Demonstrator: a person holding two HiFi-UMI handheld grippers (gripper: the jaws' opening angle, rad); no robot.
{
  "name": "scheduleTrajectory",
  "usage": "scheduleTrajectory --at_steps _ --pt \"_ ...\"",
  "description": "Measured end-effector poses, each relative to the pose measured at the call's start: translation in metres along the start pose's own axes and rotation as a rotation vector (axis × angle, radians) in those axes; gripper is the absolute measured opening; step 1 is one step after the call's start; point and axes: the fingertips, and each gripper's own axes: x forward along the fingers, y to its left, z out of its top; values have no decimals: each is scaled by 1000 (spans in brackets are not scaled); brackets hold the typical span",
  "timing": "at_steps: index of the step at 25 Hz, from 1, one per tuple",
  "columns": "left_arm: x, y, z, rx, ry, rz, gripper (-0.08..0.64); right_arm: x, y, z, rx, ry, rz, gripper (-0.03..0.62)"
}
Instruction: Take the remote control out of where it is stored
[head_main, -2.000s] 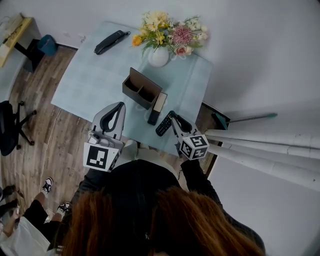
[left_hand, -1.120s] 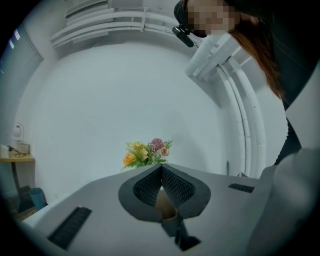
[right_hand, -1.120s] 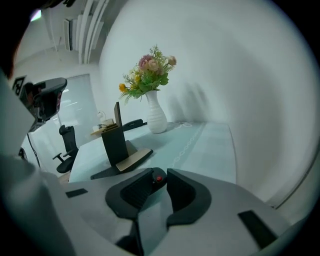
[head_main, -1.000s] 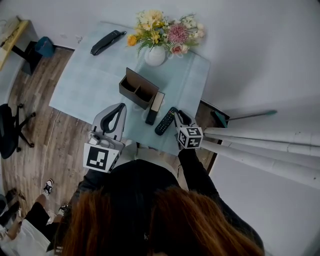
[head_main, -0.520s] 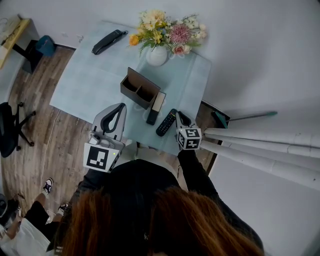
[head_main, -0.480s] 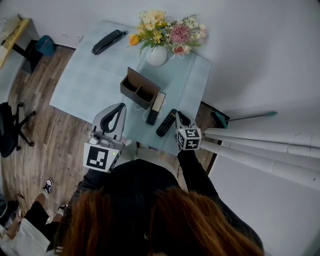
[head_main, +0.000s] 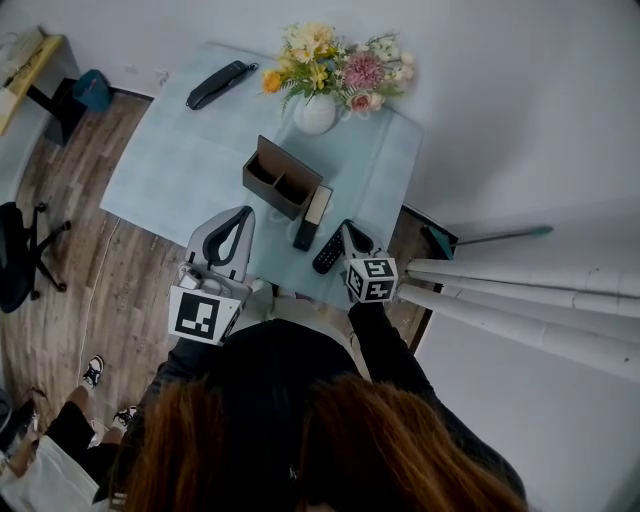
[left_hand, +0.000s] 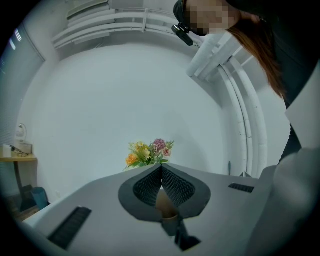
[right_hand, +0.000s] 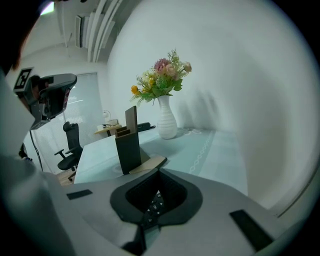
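The pale blue table (head_main: 170, 160) fills the middle of the head view, and the person (head_main: 290, 370) in a black top is at its near edge with both arms reaching forward. The left gripper (head_main: 242, 212) is held level above that near edge, to the near left of the box, with its jaws pressed together on nothing. The right gripper (head_main: 347, 230) tilts down at the near right corner. Its jaws have just been closing and now meet at the tips, with nothing pinched between them. Far right stands a white vase (head_main: 318, 112) of flowers. Mid-table sits the brown holder box (head_main: 283, 178), upright, and a tan-faced slab (head_main: 314, 216) lies just beside its right end. The remote control (head_main: 328, 254) is out of the box, flat on the table to the right of the slab. It lies just under the right gripper, and its buttons show below the closed jaws.
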Motion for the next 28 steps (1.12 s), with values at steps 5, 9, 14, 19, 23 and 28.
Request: scheduleTrajectory --at_steps 5,9,14,19,23,28 --pt "0 0 0 -1 4 3 5 -3 13 28 -8 -61 24 14" --pt "-1 1 3 1 -3 8 5 -7 24 53 1 -99 40 14" --pt "-3 4 1 -5 7 16 5 -19 48 92 -51 -169 75 14" --pt "-4 5 1 -13 -1 24 5 -35 67 127 -80 -246 104 14" --pt "-7 7 -1 -16 2 29 5 -46 75 150 -80 -307 123 14" --pt "-10 8 1 -14 14 38 5 -63 84 171 -105 -366 119 14"
